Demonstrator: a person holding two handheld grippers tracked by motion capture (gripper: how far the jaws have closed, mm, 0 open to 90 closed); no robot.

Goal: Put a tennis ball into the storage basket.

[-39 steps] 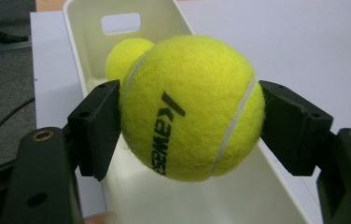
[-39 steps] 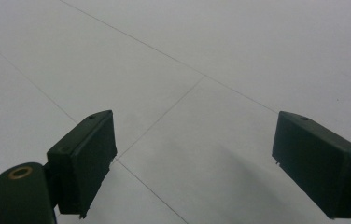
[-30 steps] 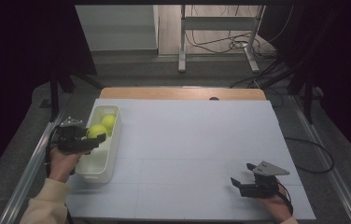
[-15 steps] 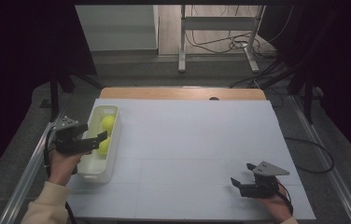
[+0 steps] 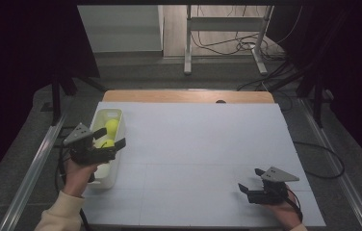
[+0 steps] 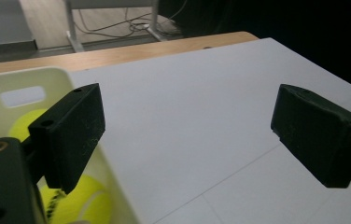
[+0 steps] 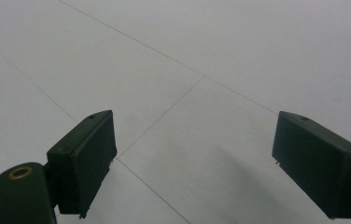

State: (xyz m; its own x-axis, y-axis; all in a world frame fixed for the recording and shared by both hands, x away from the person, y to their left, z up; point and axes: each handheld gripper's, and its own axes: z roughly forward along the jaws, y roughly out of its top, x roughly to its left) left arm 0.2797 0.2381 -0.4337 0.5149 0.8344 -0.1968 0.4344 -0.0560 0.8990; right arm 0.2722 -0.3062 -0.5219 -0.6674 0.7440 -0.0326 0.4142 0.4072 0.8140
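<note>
White tabletop (image 5: 198, 159) spreads broad and bare in front of you, so you have free room from centre out to three o'clock. At nine o'clock your white plastic bin (image 5: 103, 149) sits hard by the table edge, with two yellow-green tennis balls (image 5: 112, 126) inside it; the loading looks done. Your left gripper (image 5: 108, 144) hangs over the bin, jaws apart and empty. Your right gripper (image 5: 247, 185) rests at five o'clock, jaws apart too.

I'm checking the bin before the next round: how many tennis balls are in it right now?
2 tennis balls in the white bin: one ball toward its far end, the other nearer the middle, just beyond the left gripper. That gripper might hide another.
</note>
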